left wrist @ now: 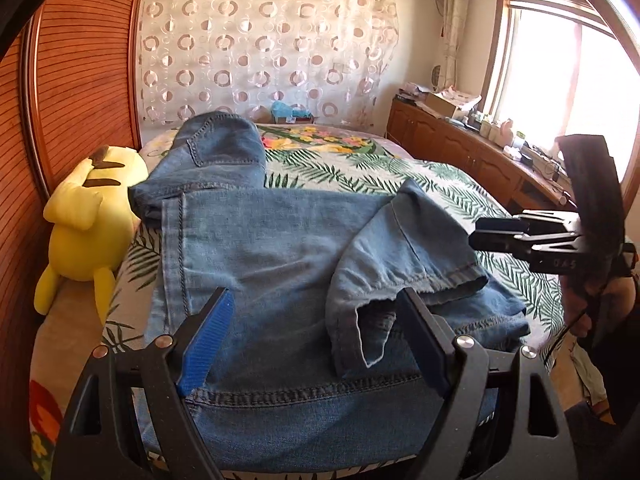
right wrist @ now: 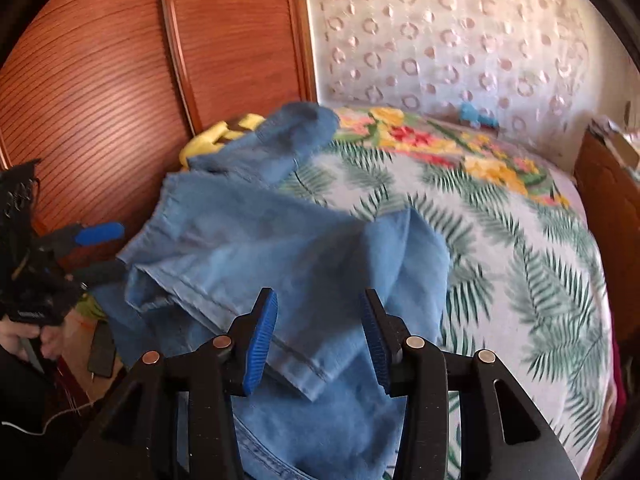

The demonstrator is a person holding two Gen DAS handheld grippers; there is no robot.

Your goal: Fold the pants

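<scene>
Blue-padded and parted, the right gripper (right wrist: 318, 338) hangs just over a turned-back pant leg (right wrist: 280, 320), nothing pinched between its pads. The left gripper (left wrist: 316, 340) is spread wide too, empty, low over the jeans (left wrist: 280, 248) — both about equally near. The jeans lie on the leaf-print bedspread (left wrist: 360, 168), their length running away toward the wooden headboard (left wrist: 80, 60). Their near edge is cut off below; the right view is blurred — layers underneath are hard to count.

Bedroom. Bed (left wrist: 400, 172) with leaf-and-flower cover. Ribbed wooden panel (left wrist: 84, 80) on the left, circle-patterned curtain (left wrist: 260, 44) across the back wall. Low wooden cabinet (left wrist: 452, 144) runs along the right, top cluttered. Window (left wrist: 560, 76) above it, blown out by daylight.
</scene>
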